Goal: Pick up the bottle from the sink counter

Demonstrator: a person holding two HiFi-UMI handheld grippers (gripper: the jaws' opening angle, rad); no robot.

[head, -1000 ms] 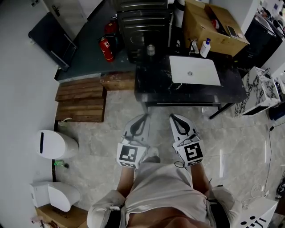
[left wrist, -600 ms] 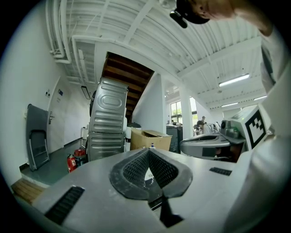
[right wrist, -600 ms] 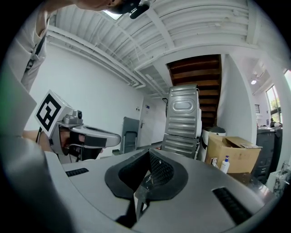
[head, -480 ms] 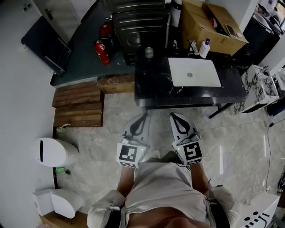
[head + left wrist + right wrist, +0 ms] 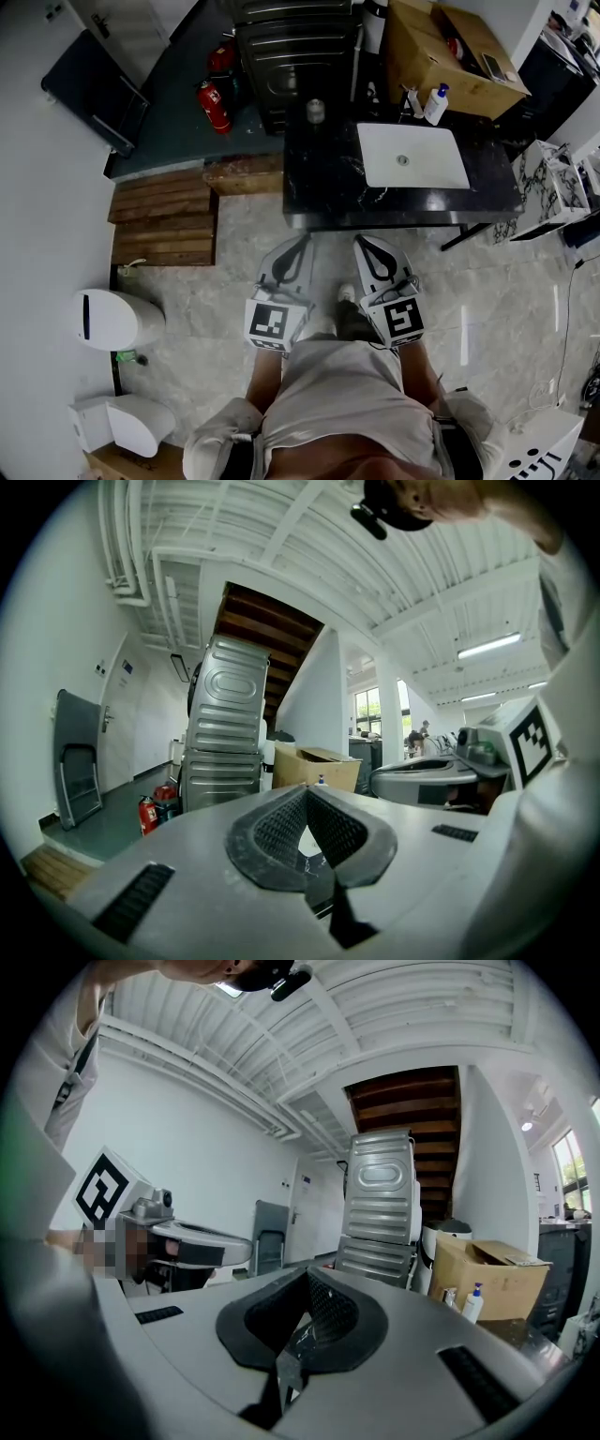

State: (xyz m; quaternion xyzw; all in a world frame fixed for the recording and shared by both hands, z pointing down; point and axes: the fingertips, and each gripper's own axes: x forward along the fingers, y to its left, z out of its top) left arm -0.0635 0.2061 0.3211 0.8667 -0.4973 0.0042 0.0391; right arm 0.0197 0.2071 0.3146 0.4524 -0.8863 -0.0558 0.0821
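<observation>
Black marble desk (image 5: 328, 183): approach under way.
Left gripper (image 5: 298, 246) and right gripper (image 5: 364, 244) have advanced toward the desk's front edge; both sets of fingers are closed and empty. The bottle (image 5: 436, 103) stands upper right, behind the sink (image 5: 412, 155), well apart, so reach is likely still insufficient.

text: none legible | marker cube (image 5: 272, 325): square code pattern, no letters

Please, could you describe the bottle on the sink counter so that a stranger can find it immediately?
Find the black counter with the white sink basin set into it. At its far right corner, beside the cardboard box, stands a white bottle. Only it has a blue pump top; the smaller container beside it does not.
</observation>
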